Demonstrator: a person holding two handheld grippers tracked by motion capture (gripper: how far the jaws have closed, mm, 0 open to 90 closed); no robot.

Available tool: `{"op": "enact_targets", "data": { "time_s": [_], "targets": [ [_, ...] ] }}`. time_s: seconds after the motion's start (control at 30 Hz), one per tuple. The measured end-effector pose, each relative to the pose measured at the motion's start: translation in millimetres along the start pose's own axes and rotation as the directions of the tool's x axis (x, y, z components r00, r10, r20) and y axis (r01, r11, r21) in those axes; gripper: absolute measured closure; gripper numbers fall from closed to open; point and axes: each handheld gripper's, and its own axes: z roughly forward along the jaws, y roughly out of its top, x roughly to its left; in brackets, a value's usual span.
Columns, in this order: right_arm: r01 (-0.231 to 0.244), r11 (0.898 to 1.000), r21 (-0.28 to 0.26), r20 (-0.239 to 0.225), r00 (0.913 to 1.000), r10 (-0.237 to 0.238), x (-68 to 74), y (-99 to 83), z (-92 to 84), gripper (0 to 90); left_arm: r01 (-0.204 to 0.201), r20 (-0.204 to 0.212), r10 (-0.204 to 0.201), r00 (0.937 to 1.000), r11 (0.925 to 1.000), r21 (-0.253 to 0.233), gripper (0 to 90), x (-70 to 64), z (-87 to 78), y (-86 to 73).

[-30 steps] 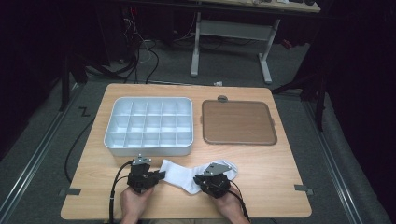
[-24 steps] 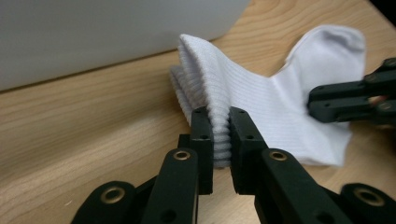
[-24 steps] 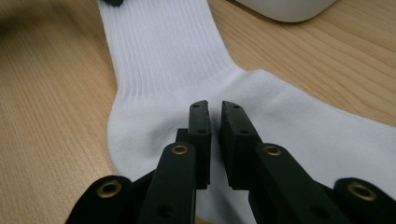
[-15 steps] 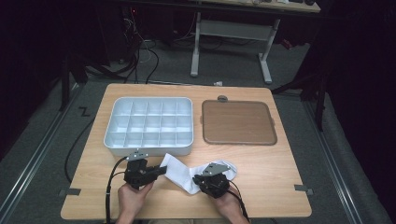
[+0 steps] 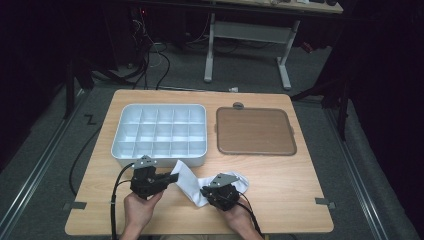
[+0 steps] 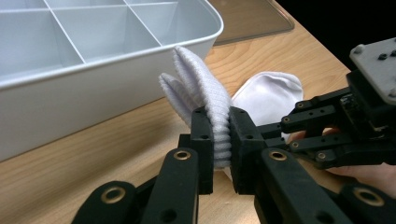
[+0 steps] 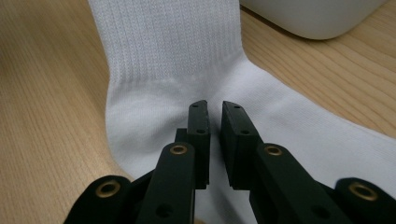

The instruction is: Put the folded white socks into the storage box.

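White sock [image 5: 192, 181] lies on the counter [image 5: 300, 200] near its front edge, just in front of the compartment tray [image 5: 161, 135]. Its long axis runs roughly 10 o'clock to 4 o'clock in the high view, with the ribbed cuff at the 10 end and a bend toward the toe at 2 o'clock.

Left hand-held gripper [image 6: 219, 140] — jaws nearly together, clamped on the ribbed cuff [image 6: 205, 93]; the cuff stands up off the wood, folded double above the pads.

Right hand-held gripper [image 7: 214, 122] — jaws close to shut over the heel area. They rest on the fabric, but whether they pinch any of it I cannot tell. It sits at the sock's 5 o'clock side, the left one at its 9 o'clock end.

Judgement: the left gripper has the end that will lead, and the tray lies at 12 o'clock from it, just beside.

Containers: all the tray's visible compartments are empty. The brown lid [image 5: 254, 131] lies flat at the tray's 3 o'clock, apart from it.
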Motion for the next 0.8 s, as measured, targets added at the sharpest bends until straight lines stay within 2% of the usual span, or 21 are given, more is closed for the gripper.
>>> {"op": "enact_targets", "data": {
  "time_s": [0.33, 0.43, 0.57, 0.8],
  "targets": [
    [0.036, 0.999, 0.012, -0.004, 0.9993, -0.036, 8.2, 12.3, 11.8, 82.2, -0.011, 0.028, 0.011, 0.9995, 0.9999, 0.001, 82.3, -9.1, -3.0, 6.1],
    [0.033, 0.999, 0.014, -0.022, 0.9992, -0.033, 12.9, 17.0, 17.0, 82.1, -0.019, 0.039, 0.019, 0.9991, 0.9998, -0.003, 82.4, -11.6, -5.6, 7.5],
    [0.038, 0.999, 0.018, -0.05, 0.9981, -0.037, 20.3, 22.3, 23.0, 82.3, -0.022, 0.04, 0.022, 0.999, 0.9998, -0.002, 82.5, -11.3, -7.8, 9.0],
    [0.06, 0.998, 0.008, -0.057, 0.9966, -0.06, 32.3, 26.7, 29.9, 82.3, -0.014, 0.035, 0.014, 0.9993, 0.9999, 0.008, 82.5, -11.9, -8.9, 10.3]
  ]
}}
